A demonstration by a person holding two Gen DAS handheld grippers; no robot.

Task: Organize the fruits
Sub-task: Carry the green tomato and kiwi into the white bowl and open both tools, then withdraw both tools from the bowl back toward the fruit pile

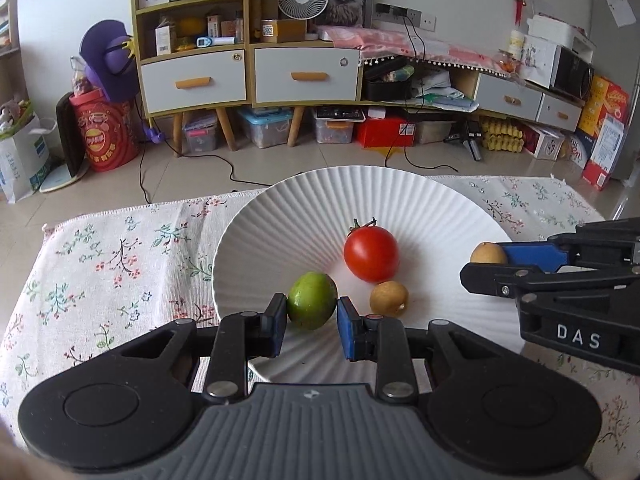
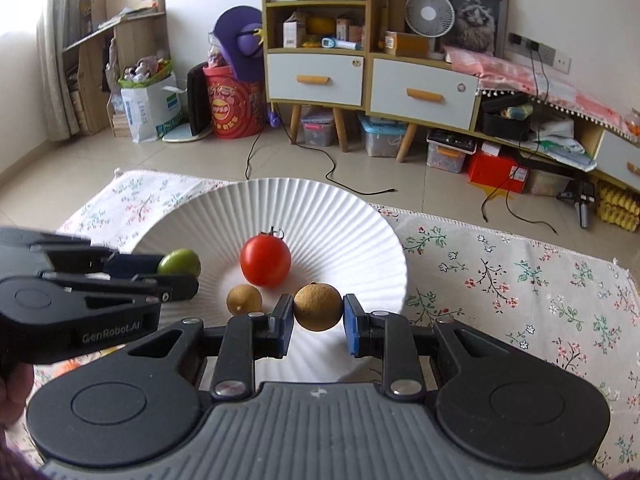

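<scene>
My left gripper (image 1: 312, 312) is clamped on the green lime (image 1: 312, 300), long axis tilted up-right, over the white plate (image 1: 360, 188). My right gripper (image 2: 318, 314) clamps a round brown fruit (image 2: 318, 306) over the plate's near edge.

Landmark is the plate (image 1: 400, 196), sitting on the cloth-covered surface (image 1: 100, 260). I see the tomato (image 1: 371, 254) in the plate's middle and a longan (image 1: 389, 298) in the plate just in front of it. Lime (image 1: 312, 300) sits over the plate's front-left, between my left hand-held gripper's (image 1: 312, 322) pads. Second longan (image 2: 318, 306) sits over the plate's front-right, in my right hand-held gripper (image 2: 318, 326). Cabinet (image 1: 248, 76) stands behind the plate.
</scene>
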